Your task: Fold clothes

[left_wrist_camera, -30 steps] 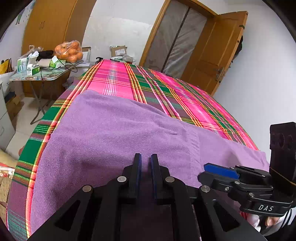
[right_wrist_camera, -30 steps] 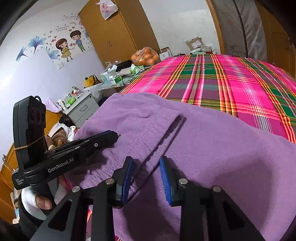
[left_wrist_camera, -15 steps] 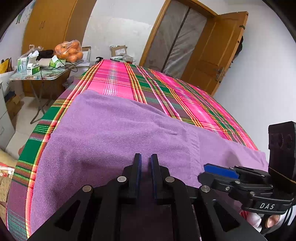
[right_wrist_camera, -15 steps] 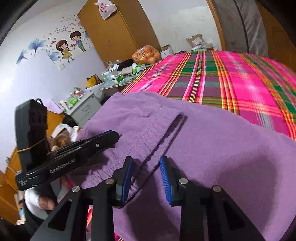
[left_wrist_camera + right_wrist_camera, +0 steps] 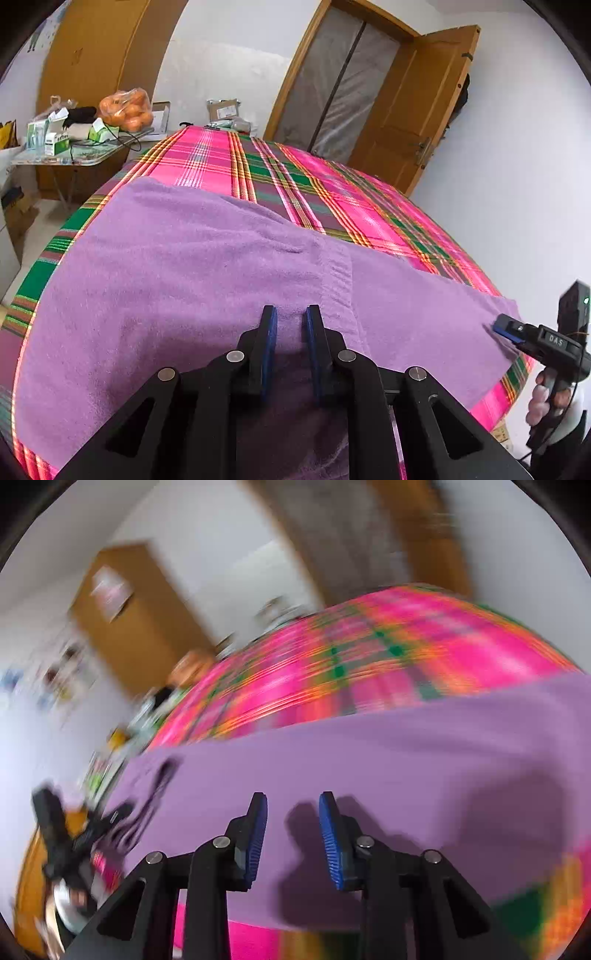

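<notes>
A purple garment (image 5: 192, 280) lies spread over the near end of a bed with a pink and green plaid cover (image 5: 295, 177). My left gripper (image 5: 290, 325) rests on the garment near a vertical seam; its jaws are opening, and a low ridge of the purple cloth still stands between the blue pads. My right gripper (image 5: 291, 812) hovers open above the garment (image 5: 369, 746), nothing between its fingers; that view is motion-blurred. In the left wrist view the right gripper (image 5: 502, 328) sits at the garment's far right corner, held by a hand (image 5: 546, 402).
A side table (image 5: 74, 155) with boxes and a bag of oranges (image 5: 125, 110) stands left of the bed. A wooden door (image 5: 417, 110) stands open beyond the bed, with a white wall on the right. A wooden wardrobe (image 5: 140, 627) shows blurred.
My right gripper swept fast to the right along the garment's near edge, away from the left gripper. My left gripper stayed put and its jaws widened around the cloth.
</notes>
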The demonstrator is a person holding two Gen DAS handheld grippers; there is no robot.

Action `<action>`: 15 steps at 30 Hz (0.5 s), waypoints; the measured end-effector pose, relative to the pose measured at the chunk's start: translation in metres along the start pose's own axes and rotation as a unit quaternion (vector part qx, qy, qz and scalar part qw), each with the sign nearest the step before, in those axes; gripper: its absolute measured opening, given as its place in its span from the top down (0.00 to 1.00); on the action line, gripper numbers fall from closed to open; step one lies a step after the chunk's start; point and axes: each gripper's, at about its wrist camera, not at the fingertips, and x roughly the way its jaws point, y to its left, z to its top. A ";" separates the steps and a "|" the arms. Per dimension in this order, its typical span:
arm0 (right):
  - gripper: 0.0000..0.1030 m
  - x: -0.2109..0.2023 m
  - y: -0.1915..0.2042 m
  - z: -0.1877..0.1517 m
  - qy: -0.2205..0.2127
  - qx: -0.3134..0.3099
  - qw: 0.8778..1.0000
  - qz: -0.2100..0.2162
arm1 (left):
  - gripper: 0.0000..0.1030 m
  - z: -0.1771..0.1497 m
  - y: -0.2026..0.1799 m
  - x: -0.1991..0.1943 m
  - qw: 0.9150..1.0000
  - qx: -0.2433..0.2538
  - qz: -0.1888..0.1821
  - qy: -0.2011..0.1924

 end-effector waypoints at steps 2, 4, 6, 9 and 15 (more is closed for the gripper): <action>0.69 -0.024 -0.029 0.005 -0.031 0.031 0.998 -0.033 | 0.84 0.000 0.006 0.000 1.000 -0.015 -0.013 0.001; 0.67 -0.051 -0.057 0.008 -0.070 0.064 0.993 -0.074 | 0.84 0.000 0.008 0.000 1.000 -0.020 -0.017 0.001; 0.61 -0.072 -0.083 0.011 -0.098 0.091 0.984 -0.115 | 0.84 -0.001 0.006 0.000 1.000 -0.015 -0.012 -0.002; 0.58 -0.091 -0.109 0.012 -0.113 0.121 0.973 -0.159 | 0.84 -0.002 0.004 0.000 1.000 -0.011 -0.006 -0.002; 0.52 -0.076 -0.123 0.019 -0.101 0.119 0.970 -0.188 | 0.84 0.000 0.007 0.001 1.000 -0.011 -0.005 -0.002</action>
